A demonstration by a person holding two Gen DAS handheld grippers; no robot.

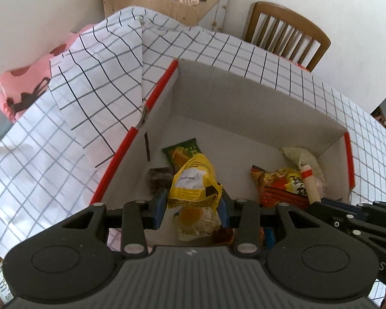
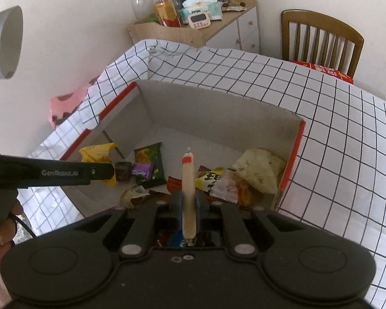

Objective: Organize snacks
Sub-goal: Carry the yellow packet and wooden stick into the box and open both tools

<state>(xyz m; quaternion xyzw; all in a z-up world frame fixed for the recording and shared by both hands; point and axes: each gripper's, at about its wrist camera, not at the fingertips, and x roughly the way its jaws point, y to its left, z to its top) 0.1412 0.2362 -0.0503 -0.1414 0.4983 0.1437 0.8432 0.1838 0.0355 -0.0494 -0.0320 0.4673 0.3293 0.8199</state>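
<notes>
My left gripper [image 1: 193, 207] is shut on a yellow snack packet [image 1: 193, 180], holding it above the open white cardboard box [image 1: 244, 103] with red-edged flaps. My right gripper [image 2: 188, 203] is shut on a pale sausage stick [image 2: 187, 175] with a red band near its tip, also over the box. In the left wrist view the sausage stick [image 1: 310, 182] and the right gripper's body show at the right. In the right wrist view the left gripper's arm [image 2: 64, 173] reaches in from the left with the yellow packet [image 2: 97, 153]. Several wrapped snacks lie in the box, among them a green packet [image 2: 151, 164] and an orange packet [image 1: 280, 182].
The box [image 2: 218, 110] sits on a table under a white checked cloth [image 2: 321, 128]. A wooden chair [image 2: 321, 38] stands behind the table, and a small cabinet [image 2: 218, 33] with bottles, tissues and a pink timer is against the wall. A hand [image 2: 5, 231] shows at the left edge.
</notes>
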